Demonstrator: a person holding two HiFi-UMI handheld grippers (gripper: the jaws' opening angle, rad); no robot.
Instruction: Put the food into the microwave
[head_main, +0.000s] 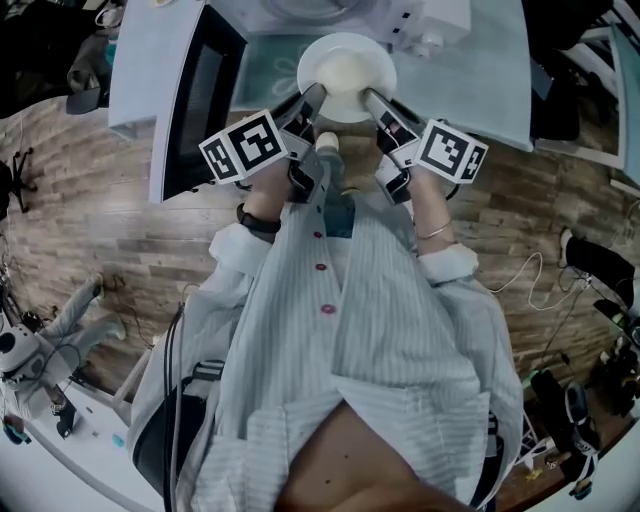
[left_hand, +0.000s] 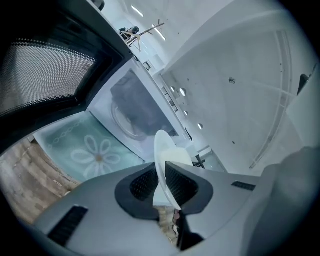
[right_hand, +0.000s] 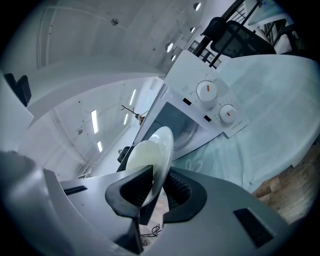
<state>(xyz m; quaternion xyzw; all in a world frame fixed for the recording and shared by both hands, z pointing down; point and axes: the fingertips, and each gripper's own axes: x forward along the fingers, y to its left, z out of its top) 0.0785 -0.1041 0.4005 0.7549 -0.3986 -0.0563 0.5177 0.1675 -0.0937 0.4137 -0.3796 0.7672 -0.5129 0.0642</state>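
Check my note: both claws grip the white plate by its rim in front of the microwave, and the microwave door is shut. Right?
Wrong on the door: the microwave door is open, swung out to the left, as the head view shows. The rest holds: the left claw and right claw each grip the white plate by its rim in front of the microwave.

The microwave (head_main: 430, 15) runs off the head view's top edge. What the plate (head_main: 306, 62) carries is unclear (the dials' (right_hand: 206, 91) print is unreadably small).
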